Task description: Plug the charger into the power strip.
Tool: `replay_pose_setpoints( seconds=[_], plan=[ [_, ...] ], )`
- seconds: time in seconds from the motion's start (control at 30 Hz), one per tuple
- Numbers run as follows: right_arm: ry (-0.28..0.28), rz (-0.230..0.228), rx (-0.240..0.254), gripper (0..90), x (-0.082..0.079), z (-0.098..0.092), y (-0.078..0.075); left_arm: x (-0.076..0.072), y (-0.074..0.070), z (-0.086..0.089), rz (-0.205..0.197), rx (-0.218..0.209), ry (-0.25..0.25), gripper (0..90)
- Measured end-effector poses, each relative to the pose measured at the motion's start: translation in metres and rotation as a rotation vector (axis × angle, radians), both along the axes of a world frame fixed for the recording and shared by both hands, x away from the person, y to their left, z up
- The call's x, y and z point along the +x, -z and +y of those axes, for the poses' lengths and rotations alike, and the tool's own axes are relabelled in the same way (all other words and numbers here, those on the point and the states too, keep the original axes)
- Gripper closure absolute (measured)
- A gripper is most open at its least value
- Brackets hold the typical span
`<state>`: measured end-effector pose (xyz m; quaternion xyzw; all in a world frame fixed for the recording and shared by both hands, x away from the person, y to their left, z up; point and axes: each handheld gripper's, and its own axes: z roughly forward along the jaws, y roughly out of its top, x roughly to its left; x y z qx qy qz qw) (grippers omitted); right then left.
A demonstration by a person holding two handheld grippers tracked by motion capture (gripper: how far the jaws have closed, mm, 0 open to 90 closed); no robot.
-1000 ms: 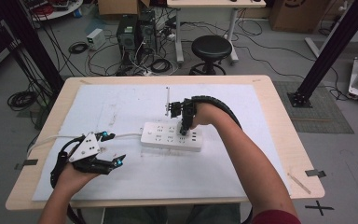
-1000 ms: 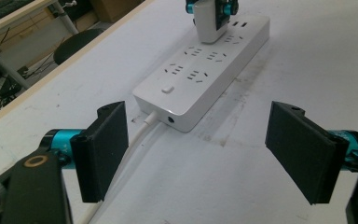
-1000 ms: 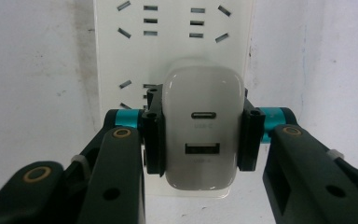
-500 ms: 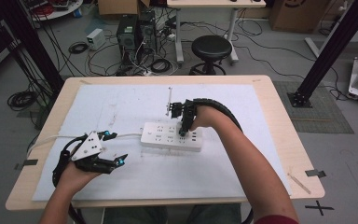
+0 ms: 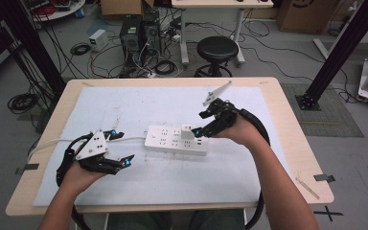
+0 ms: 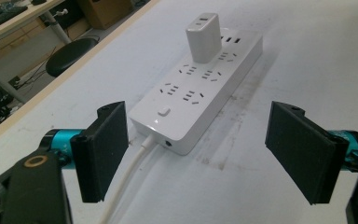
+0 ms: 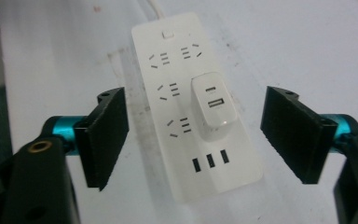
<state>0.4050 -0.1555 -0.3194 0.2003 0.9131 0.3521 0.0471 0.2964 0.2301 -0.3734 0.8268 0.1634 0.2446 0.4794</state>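
A white power strip (image 5: 167, 139) lies in the middle of the white mat, with a white USB charger (image 5: 187, 132) plugged upright into it near its right end. My right gripper (image 5: 199, 123) hovers just right of the charger, open, and its jaws stand apart from it. In the right gripper view the charger (image 7: 212, 109) sits on the strip (image 7: 168, 60) between the wide-open jaws of that gripper (image 7: 196, 140). My left gripper (image 5: 124, 146) rests open to the left of the strip. Its own view looks along the strip (image 6: 191, 98) to the charger (image 6: 204, 37).
The strip's white cable (image 5: 48, 143) runs left across the mat (image 5: 139, 103) and off the wooden table (image 5: 297, 143). Beyond the far edge stand a black stool (image 5: 217, 48), computer towers (image 5: 132, 31) and floor cables.
My right gripper has drawn back to the right from above the strip, and the charger now stands uncovered in its socket. The left gripper has hardly moved.
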Motion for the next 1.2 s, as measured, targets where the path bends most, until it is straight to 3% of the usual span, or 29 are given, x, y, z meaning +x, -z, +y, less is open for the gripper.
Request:
replay_pose_setpoints(
  seconds=[0.13,0.43,0.63,1.2],
  plan=[
    [0.063,-0.024,0.127,19.5,-0.021,-0.033,0.004,0.002,-0.003,-0.003,0.003,-0.007,0.017,21.2],
    [0.112,-0.084,0.278,19.6,-0.060,-0.079,0.026,0.004,0.000,-0.004,0.016,-0.026,0.013,21.2],
    [0.136,-0.110,0.298,19.6,-0.073,-0.089,0.035,0.008,0.002,-0.004,0.026,-0.049,0.003,21.2],
    [0.142,-0.089,0.277,19.6,-0.067,-0.082,0.038,0.009,0.003,-0.004,0.034,-0.044,0.006,21.2]
  ],
)
